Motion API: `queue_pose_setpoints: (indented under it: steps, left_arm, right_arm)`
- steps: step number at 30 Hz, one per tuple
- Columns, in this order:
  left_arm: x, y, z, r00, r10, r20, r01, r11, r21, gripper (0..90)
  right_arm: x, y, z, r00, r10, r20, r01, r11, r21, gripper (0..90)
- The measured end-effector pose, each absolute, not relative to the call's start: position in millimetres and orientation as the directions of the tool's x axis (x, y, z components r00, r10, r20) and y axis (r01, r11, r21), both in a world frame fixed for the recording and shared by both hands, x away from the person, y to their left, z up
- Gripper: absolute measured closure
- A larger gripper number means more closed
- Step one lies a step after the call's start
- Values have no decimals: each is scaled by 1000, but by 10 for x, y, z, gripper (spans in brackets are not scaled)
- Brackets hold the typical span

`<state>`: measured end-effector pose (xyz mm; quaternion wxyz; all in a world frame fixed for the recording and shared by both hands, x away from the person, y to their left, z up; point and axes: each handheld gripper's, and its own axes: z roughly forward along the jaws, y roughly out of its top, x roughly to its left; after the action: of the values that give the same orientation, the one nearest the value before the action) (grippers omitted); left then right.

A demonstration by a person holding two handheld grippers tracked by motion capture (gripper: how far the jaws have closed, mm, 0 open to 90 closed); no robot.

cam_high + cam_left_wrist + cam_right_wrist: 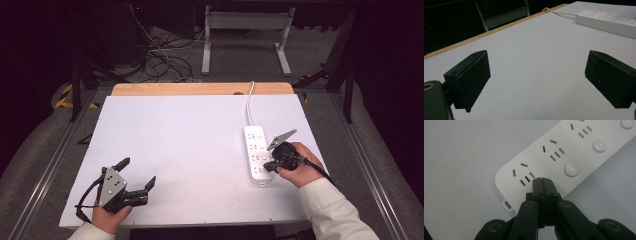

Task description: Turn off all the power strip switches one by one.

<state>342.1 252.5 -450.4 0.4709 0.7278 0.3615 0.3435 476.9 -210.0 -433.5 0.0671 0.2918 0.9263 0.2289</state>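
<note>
i see my right gripper with its 2 jaws pressed together, holding nothing, tips over the near end of the white power strip, which lies on the right side of the white table. my left gripper rests wide open at the near left, well apart from the strip

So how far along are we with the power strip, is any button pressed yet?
Done: the right gripper is shut and poised over the power strip, near its end socket. In hand: lining up; its tips sit beside the nearest round button, not on it. Left: any press itself. The left gripper rests open, away from the strip.
</note>
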Motion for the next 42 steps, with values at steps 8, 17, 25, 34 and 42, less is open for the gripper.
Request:
queue_pose_setpoints:
  steps: [8,17,25,34,42]
  left_arm:
    - [3419,2525,-4503,502,849,163,201,-298,933,69]
    - [3420,2521,-4508,506,847,162,204,-300,932,69]
    - [3424,2528,-4508,502,849,165,200,-300,933,69]
    - [3420,2522,-4509,504,849,161,205,-299,932,69]
    - [3423,2521,-4510,505,848,161,205,-299,932,69]
  right_arm:
    - [4769,-2090,-4345,-813,582,12,522,719,458,900]
    - [4780,-2039,-4332,-808,590,-13,527,731,433,900]
    - [4778,-2021,-4338,-798,600,-52,523,734,434,900]
    - [4732,-2007,-4346,-797,599,-83,509,739,441,900]
    - [4673,-1999,-4360,-797,602,-51,517,723,458,900]
